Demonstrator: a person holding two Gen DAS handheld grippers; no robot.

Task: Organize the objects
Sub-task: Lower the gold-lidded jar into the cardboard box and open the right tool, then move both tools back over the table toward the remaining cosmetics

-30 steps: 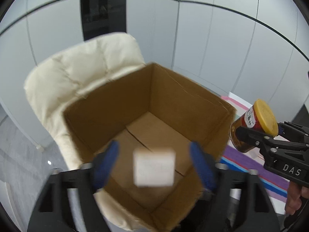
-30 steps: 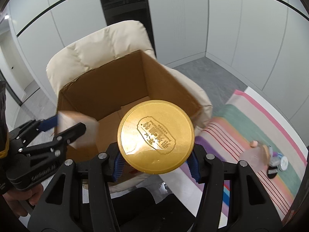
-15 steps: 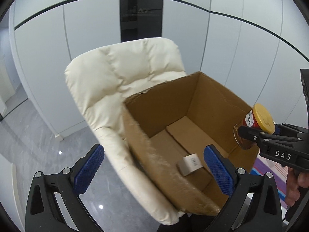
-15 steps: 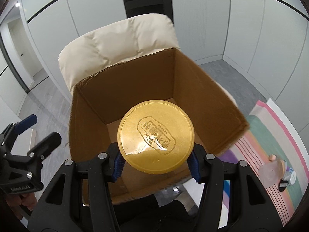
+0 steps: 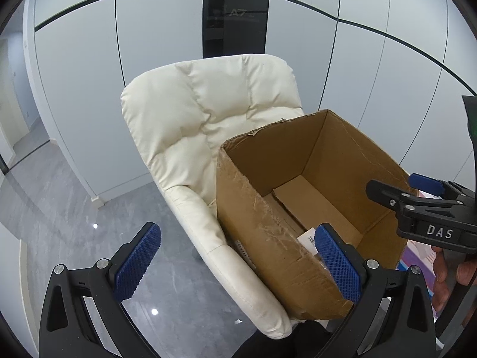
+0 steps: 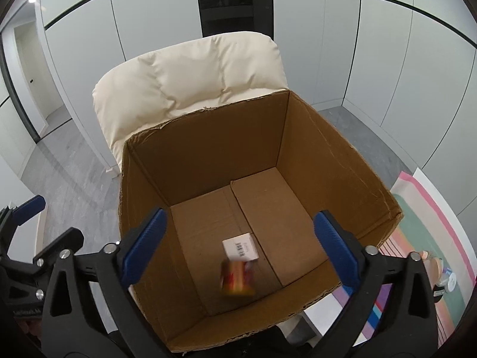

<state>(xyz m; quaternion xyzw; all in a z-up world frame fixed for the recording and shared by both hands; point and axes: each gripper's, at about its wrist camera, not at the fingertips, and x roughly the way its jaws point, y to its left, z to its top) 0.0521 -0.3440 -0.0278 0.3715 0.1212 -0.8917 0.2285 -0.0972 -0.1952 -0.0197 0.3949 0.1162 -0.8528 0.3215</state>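
While its blue pads stand wide apart with nothing between them, the right hand-held gripper (image 6: 238, 244) hangs above the open cardboard box (image 6: 208, 146), and a blurred red and yellow jar (image 6: 237, 277) shows below it on or just over the box floor, beside a small white carton with a barcode (image 6: 241, 246). Whether the jar is at rest or in motion cannot be told from the blur. The left hand-held gripper (image 5: 235, 264) is likewise spread and empty, held outside the box near its left front corner, over the edge of the cream padded chair (image 5: 208, 113) on which the box sits. The white carton peeks out behind its right pad in that view. To finish this step well, the right hand should probably lift straight up clear of the box walls before swinging away, so the torn rim is not caught and the box is not nudged off the seat. A striped mat (image 6: 423, 226) to the right carries more small items (image 6: 441, 271), likely the next to be fetched; each is best released low and toward the middle of the box floor.
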